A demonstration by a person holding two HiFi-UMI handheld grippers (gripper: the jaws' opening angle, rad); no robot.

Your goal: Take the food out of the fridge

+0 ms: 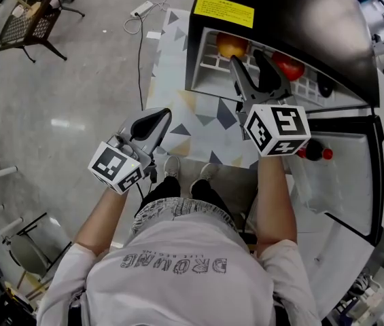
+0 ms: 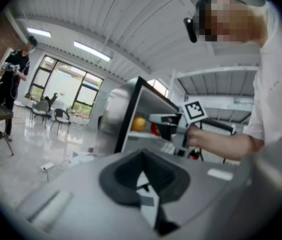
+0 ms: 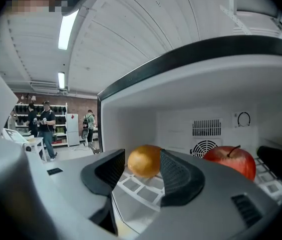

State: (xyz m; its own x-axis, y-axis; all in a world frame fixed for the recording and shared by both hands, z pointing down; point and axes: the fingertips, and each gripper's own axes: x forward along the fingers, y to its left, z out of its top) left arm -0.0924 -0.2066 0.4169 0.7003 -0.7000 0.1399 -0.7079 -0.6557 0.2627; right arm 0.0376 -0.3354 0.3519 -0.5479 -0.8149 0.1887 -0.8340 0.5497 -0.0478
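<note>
While the fridge (image 1: 293,12) stands with its door wide open, one orange (image 3: 144,160) is seen inside on the white grid shelf (image 3: 138,188). It is round, smooth and yellow-orange. One red apple (image 3: 230,160) with a dark stem is set to its right, apart from it. One dark item (image 3: 279,165), not identifiable, lies further right. The right gripper (image 3: 142,176) is held with jaws apart, the orange framed in the gap and not pressed. The left gripper (image 1: 155,122) is held outside the fridge, jaws closed together on nothing.
</note>
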